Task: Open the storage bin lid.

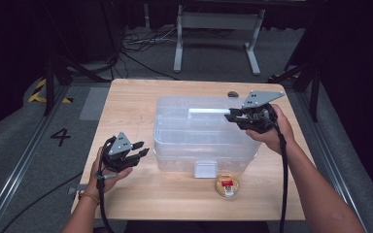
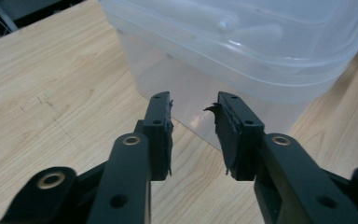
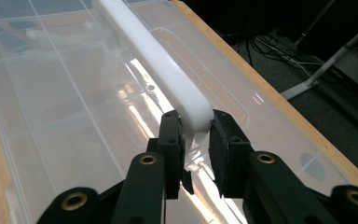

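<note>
- Right gripper [image 3: 196,140] clamped on the white handle [image 3: 158,60]; left gripper [image 2: 193,128] apart, empty, just beside the box.
- Clear plastic box [image 1: 204,136] sits mid-table [image 1: 126,107]: we judge it light, slick, flexy.
- We'd grip the stiff handle, not the walls.

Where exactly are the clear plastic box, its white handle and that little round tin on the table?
clear plastic box [image 1: 175,141], high view, on its lid left of centre.
white handle [image 3: 168,70], right gripper view, midway along the bar.
round tin [image 1: 227,186], high view, centre of its top.
</note>
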`<action>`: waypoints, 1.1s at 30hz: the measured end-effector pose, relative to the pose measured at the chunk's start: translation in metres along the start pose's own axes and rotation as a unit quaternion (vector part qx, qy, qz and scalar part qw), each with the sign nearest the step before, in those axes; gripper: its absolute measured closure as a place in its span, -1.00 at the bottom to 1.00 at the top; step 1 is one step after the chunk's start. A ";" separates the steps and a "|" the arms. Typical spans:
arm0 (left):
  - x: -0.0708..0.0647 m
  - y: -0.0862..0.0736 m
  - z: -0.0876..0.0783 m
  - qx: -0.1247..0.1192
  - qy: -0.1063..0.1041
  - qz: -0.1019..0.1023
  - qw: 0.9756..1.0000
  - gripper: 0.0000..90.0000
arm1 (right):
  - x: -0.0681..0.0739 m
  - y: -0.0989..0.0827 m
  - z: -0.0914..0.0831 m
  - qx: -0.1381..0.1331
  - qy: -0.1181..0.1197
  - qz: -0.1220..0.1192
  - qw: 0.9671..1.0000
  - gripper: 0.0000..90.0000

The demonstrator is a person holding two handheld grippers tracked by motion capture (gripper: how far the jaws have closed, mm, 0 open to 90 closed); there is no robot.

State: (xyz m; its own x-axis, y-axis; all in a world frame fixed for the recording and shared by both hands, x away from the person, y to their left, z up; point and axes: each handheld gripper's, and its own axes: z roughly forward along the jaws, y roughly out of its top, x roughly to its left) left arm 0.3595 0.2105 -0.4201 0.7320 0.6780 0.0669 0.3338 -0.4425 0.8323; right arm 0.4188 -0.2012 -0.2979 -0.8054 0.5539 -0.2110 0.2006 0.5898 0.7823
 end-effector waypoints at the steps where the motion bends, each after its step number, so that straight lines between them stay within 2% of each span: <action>1: 0.001 0.000 -0.002 -0.006 0.002 -0.003 1.000 0.43 | -0.001 0.001 0.000 0.001 0.002 0.002 1.000 0.68; 5: 0.002 0.002 -0.007 -0.011 0.013 -0.008 1.000 0.35 | -0.003 0.005 0.000 0.011 0.001 0.008 1.000 0.68; 9: 0.001 0.002 -0.011 -0.016 0.034 -0.011 0.999 0.17 | -0.008 0.011 0.000 0.017 0.000 0.027 0.999 0.67; 13: 0.001 0.004 -0.013 -0.021 0.030 -0.013 0.999 0.17 | -0.010 0.017 0.000 0.024 -0.002 0.029 0.999 0.67; 17: -0.002 0.007 -0.014 -0.027 0.027 -0.010 0.999 0.18 | -0.017 0.022 0.000 0.027 0.002 0.041 0.999 0.66; 27: -0.014 0.010 -0.007 -0.019 0.014 0.003 1.000 0.15 | -0.023 0.028 0.000 0.031 -0.002 0.045 0.998 0.66; 33: -0.016 0.012 -0.005 -0.023 0.005 0.004 1.000 0.17 | -0.028 0.033 0.001 0.034 -0.004 0.049 0.998 0.65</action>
State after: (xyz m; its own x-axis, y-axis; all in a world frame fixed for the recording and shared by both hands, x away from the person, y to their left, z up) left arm 0.3487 0.1971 -0.4081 0.7277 0.6814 0.0787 0.3009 -0.4202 0.8561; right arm 0.4486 -0.1961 -0.2669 -0.7759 0.6152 -0.1394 0.3166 0.5709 0.7575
